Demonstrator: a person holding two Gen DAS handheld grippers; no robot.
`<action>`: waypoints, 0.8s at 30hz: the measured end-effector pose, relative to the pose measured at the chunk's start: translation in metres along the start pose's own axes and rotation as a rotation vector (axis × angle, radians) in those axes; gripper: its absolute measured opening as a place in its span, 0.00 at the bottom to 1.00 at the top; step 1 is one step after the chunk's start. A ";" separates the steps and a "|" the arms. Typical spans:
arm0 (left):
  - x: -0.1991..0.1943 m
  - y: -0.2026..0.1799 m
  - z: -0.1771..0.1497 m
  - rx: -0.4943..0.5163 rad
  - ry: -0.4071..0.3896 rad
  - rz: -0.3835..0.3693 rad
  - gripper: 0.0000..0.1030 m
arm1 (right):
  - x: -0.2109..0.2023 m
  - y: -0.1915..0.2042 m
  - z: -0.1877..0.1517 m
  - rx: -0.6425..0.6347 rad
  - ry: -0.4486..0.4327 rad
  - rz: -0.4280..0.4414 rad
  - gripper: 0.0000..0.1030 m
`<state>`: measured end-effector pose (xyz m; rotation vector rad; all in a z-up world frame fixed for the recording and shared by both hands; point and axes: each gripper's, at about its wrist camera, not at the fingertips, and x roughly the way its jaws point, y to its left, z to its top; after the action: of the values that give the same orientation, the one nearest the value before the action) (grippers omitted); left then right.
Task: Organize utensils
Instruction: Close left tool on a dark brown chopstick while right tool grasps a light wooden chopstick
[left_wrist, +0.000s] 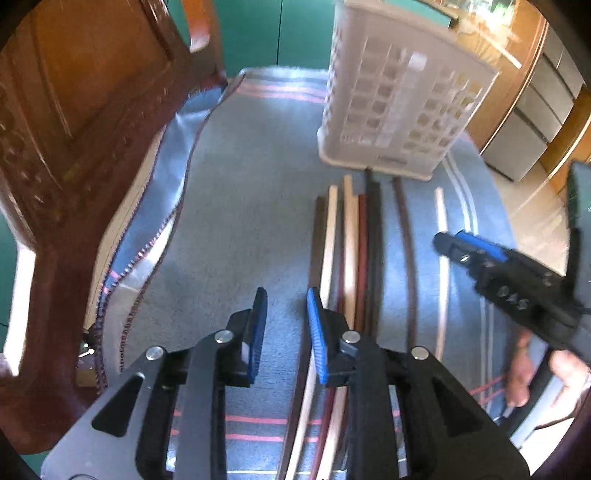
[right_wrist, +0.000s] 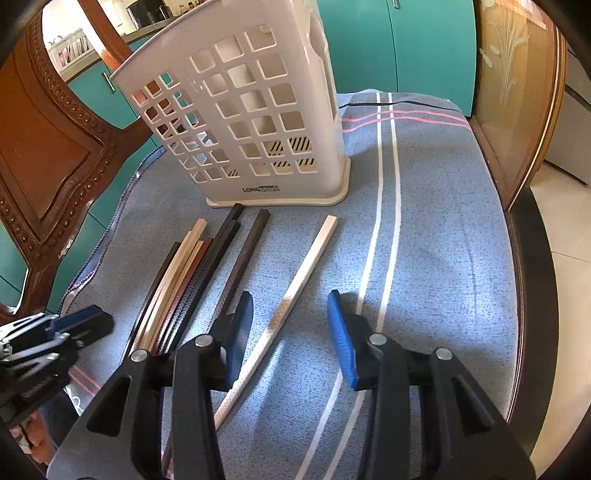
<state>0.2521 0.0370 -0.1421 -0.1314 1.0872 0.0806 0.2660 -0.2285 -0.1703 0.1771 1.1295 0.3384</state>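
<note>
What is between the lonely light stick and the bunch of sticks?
One dark brown stick lies between the light stick and the bundle, clearest in the right wrist view.

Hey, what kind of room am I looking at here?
Probably a home dining or kitchen area: a carved wooden chair, teal cabinet doors, and a cloth-covered table holding chopsticks and a white utensil holder.

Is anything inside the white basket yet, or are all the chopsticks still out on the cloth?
Through the holes of the white basket no chopsticks show; only its slotted floor is visible. The interior behind the solid corner is hidden. The chopsticks lie on the blue cloth.
</note>
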 end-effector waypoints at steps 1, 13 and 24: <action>0.004 0.000 -0.001 0.003 0.010 -0.003 0.23 | 0.000 0.001 0.000 -0.003 -0.001 -0.004 0.40; 0.018 -0.008 -0.004 0.052 0.033 0.023 0.27 | 0.003 0.006 0.000 -0.027 -0.004 -0.026 0.42; 0.020 0.001 0.000 0.025 0.030 0.038 0.18 | 0.007 0.012 -0.001 -0.080 -0.006 -0.058 0.43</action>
<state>0.2606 0.0380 -0.1596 -0.0895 1.1201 0.0991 0.2654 -0.2145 -0.1735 0.0744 1.1107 0.3308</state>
